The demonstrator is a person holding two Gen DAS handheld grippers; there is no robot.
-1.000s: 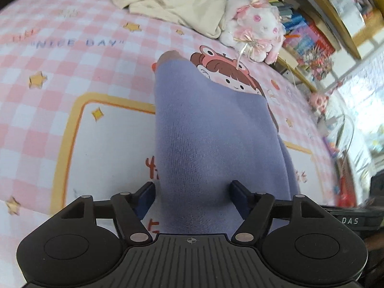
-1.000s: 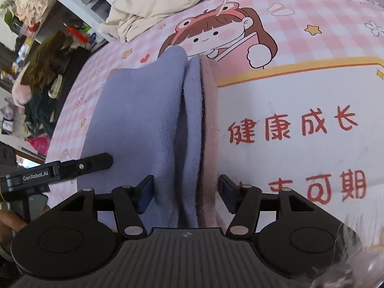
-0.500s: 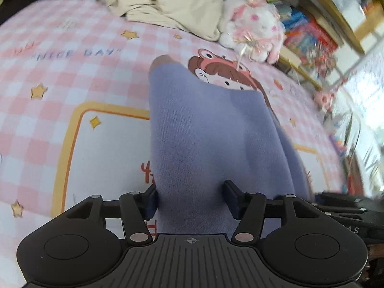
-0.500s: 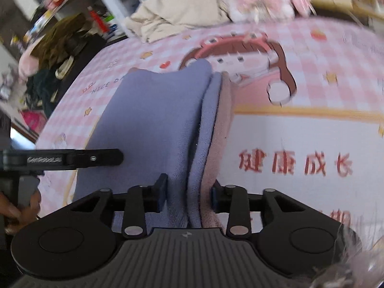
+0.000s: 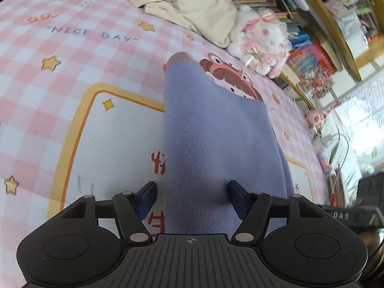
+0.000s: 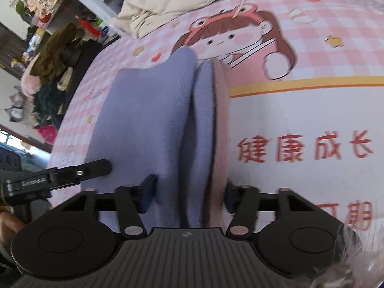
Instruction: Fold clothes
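Spread over the pink checked bed cover (image 5: pixel 60 76), the lavender garment (image 5: pixel 211 144) is lying between both tongs (image 5: pixel 192 198) (image 6: pixel 189 192), each standing apart, so gripping all layers evenly seems wise.

Lavender-blue knit garment (image 5: pixel 216 144): soft matt cloth, fine ribbed weave, slightly fuzzy; dusty-pink fleecy layer (image 6: pixel 219 124) shows at its folded edge. Pink-and-white checked printed bed sheet (image 5: pixel 60 76): smooth matt cotton-like cloth, flat print. Left gripper (image 5: pixel 192 195) and right gripper (image 6: pixel 189 193): matt black plastic bodies with ribbed tops, small shiny metal pivot pins, dark blue rubbery finger pads (image 5: pixel 147 198). Cream crumpled garment (image 5: pixel 192 2): matt woven cloth. White-and-pink plush rabbit toy (image 5: pixel 261 40): fluffy pile, glossy ribbon. Light wooden bookshelf (image 5: pixel 324 21): smooth finish, glossy paper book covers.
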